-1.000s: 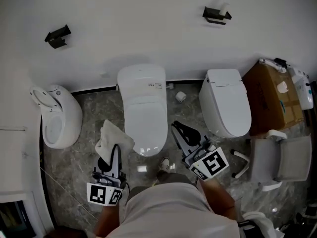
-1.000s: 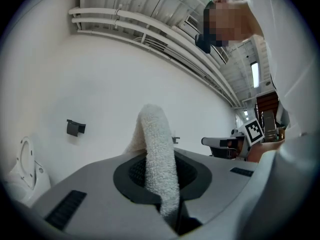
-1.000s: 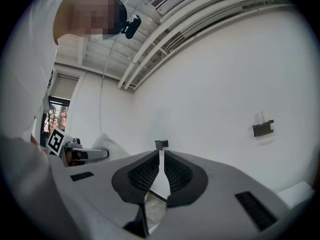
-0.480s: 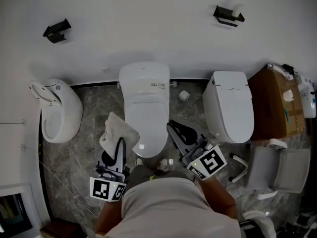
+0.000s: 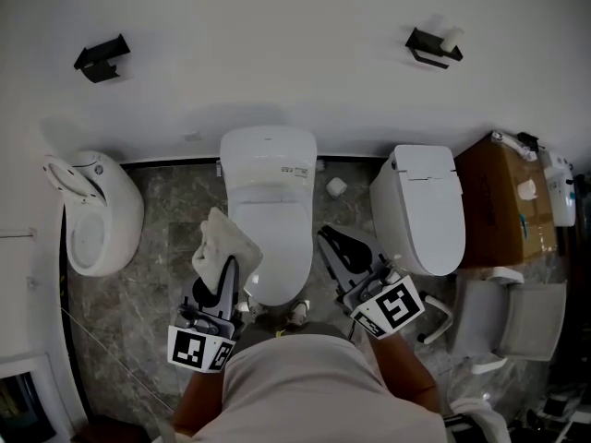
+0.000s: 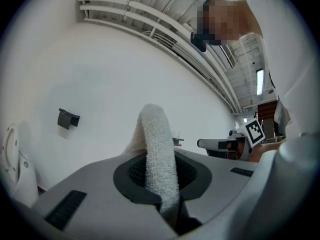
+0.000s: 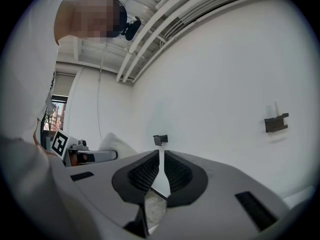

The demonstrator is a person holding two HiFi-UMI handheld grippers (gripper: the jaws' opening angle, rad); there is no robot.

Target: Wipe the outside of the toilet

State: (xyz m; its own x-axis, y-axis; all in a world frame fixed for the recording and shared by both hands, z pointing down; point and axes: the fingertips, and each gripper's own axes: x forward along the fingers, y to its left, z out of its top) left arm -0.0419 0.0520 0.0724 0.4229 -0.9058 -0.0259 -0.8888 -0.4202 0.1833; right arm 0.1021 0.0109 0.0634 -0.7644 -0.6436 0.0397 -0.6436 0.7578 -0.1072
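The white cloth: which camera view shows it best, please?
The head view: the whole white cloth shows there, bunched beside the toilet, held in the left tongs. The left gripper view shows only one fold pinched between the tongs. The right gripper view shows just a small white hump.

Grey hand-held grippers [image 5: 228,268] [image 5: 332,240] w/ b&w marker cubes [image 5: 198,350], beige tee [image 5: 314,390].

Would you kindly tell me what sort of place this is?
Probably a mock-up or showroom washroom, not a home one: the toilet and a second toilet stand side by side with no partition, and a box sits beside them.
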